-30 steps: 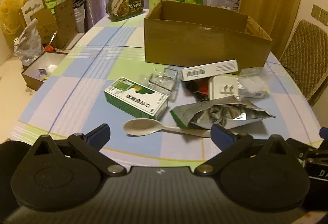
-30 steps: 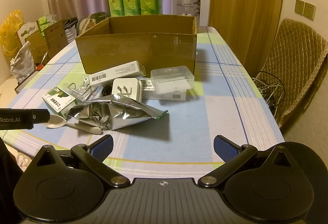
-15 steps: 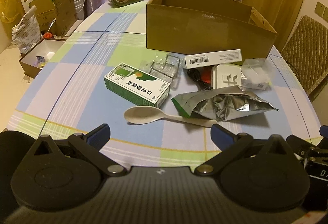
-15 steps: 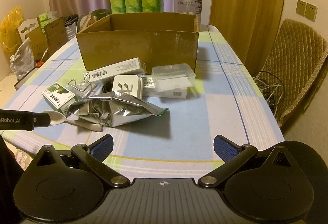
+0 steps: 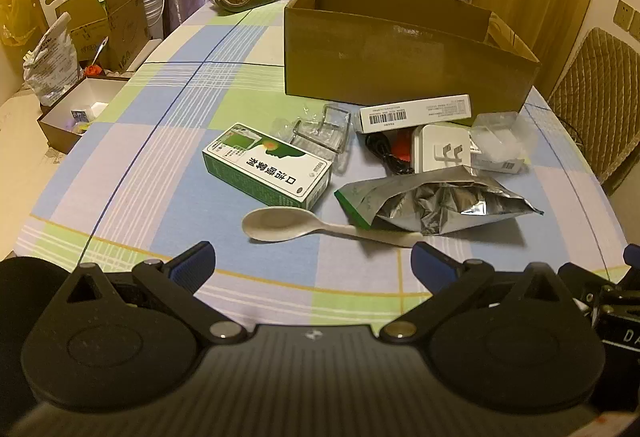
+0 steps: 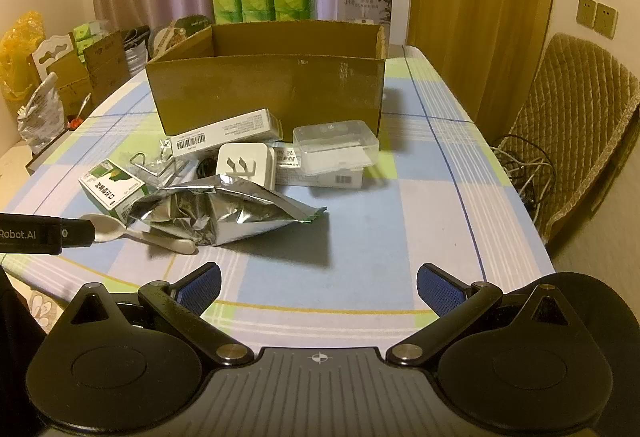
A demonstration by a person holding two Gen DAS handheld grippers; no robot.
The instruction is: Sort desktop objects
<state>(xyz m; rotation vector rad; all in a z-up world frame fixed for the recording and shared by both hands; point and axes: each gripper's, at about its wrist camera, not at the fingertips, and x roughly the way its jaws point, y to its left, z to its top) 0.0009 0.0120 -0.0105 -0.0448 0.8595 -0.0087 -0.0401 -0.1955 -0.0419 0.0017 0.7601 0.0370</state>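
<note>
Just ahead of the wide-spread left gripper (image 5: 312, 261), spoon (image 5: 280, 224).

A beige spoon (image 5: 320, 227) lies flat between a green-white carton (image 5: 267, 164) and a crumpled foil pouch (image 5: 436, 201).

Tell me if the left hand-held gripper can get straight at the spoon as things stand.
Probably yes. The left hand-held gripper is open, and the spoon lies just ahead of it on bare tablecloth. Only the handle end sits against the foil bag; the bowl is clear.
</note>
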